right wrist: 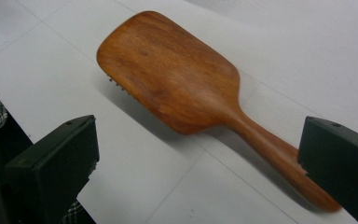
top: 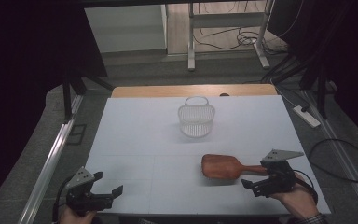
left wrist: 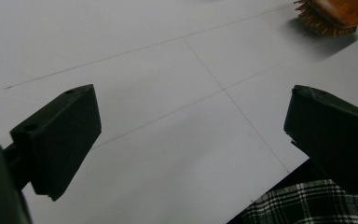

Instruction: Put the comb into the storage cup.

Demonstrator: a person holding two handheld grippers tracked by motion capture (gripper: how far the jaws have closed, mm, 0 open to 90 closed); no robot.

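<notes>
- A wooden hairbrush (top: 223,167) lies bristles down on the white table (top: 140,140), toward the near right, its handle pointing right at the right gripper (top: 256,179).
- The right gripper view shows the brush (right wrist: 177,77) close up: smooth brown back, a few bristle tips peeking out under one edge, the handle running beside the far jaw, whether touching I can't tell.
- That gripper's jaws stand wide apart, nothing between them.
- The left gripper (top: 108,184) hovers at the near left corner, jaws wide as well; its own view catches the brush's bristles (left wrist: 328,21) from the side, well apart.
- From the high view, a clear mesh basket (top: 196,116) sits farther back, mid-table.
</notes>
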